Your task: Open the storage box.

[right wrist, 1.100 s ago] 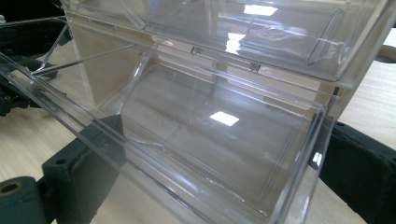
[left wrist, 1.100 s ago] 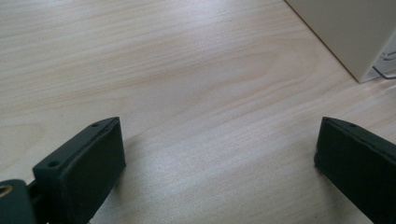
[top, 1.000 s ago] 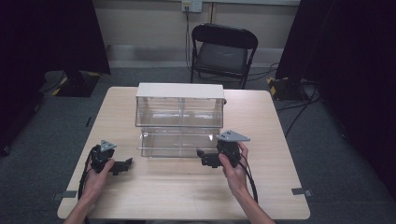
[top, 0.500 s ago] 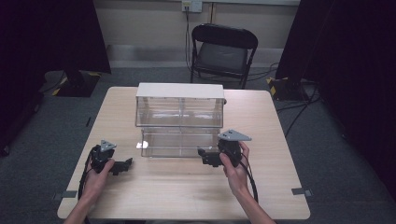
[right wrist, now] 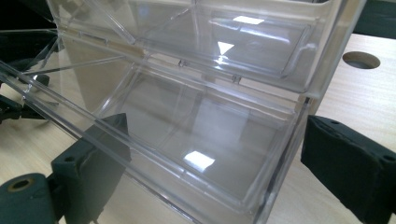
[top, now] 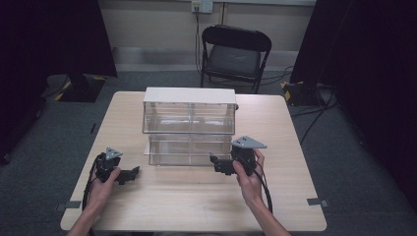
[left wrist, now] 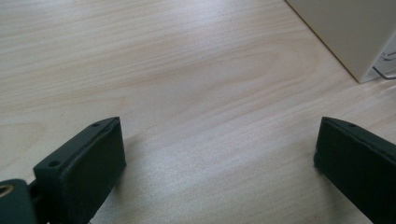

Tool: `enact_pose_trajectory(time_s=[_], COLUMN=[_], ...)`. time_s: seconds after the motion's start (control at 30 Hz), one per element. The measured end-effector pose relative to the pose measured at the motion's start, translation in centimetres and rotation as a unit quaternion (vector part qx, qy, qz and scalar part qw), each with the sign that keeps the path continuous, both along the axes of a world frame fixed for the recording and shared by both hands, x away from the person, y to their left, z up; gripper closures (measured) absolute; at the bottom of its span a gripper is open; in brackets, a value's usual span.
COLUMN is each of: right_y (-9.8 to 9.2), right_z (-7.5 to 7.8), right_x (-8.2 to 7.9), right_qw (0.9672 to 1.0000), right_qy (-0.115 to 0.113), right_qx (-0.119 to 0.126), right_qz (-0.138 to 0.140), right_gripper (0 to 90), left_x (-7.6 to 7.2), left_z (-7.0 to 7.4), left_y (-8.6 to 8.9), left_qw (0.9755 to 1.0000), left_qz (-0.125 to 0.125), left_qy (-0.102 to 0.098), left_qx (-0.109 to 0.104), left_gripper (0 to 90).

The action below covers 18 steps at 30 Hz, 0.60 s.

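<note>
A clear plastic drawer cabinet (top: 189, 125) with a pale top stands at the middle of the wooden table (top: 196, 196), its front toward the person, and its lower drawer (top: 189, 150) is drawn out toward the near edge, probably so that its inside can be reached. In the right gripper view the open drawer (right wrist: 187, 149) runs across between the two black jaws, one jaw seen through the clear front wall and the other beyond the drawer's corner; the jaws stand wide apart and clamp nothing, which suggests the right gripper (top: 220, 164) is placed either to take hold of the drawer front or having just let it go. It sits just beside the drawer's right front corner. The left gripper (top: 129, 174) lies low over bare table, near the cabinet's left front corner but apart from it; its jaws are also spread, with only wood grain between them, so it seems parked out of the way.
</note>
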State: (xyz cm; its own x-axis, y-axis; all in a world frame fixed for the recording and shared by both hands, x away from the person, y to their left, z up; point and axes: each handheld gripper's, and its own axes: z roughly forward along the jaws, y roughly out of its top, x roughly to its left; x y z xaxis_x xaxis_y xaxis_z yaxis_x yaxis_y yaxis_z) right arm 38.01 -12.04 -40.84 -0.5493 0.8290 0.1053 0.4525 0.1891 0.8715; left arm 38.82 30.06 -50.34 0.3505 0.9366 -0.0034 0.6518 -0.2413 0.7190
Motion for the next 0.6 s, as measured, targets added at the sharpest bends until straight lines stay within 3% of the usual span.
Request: enact_pose_trajectory(time_s=[0.6], right_y=[-0.09], right_z=[0.78], right_x=[0.54], right_qw=[0.9999], right_qy=[-0.012], right_qx=[0.009], right_qz=[0.004], right_gripper=[8.4], left_x=[0.0], left_z=[0.0], left_y=[0.0], left_qw=[1.0], left_qz=[0.0], left_qy=[0.0], left_qx=[0.0], left_gripper=[1.6])
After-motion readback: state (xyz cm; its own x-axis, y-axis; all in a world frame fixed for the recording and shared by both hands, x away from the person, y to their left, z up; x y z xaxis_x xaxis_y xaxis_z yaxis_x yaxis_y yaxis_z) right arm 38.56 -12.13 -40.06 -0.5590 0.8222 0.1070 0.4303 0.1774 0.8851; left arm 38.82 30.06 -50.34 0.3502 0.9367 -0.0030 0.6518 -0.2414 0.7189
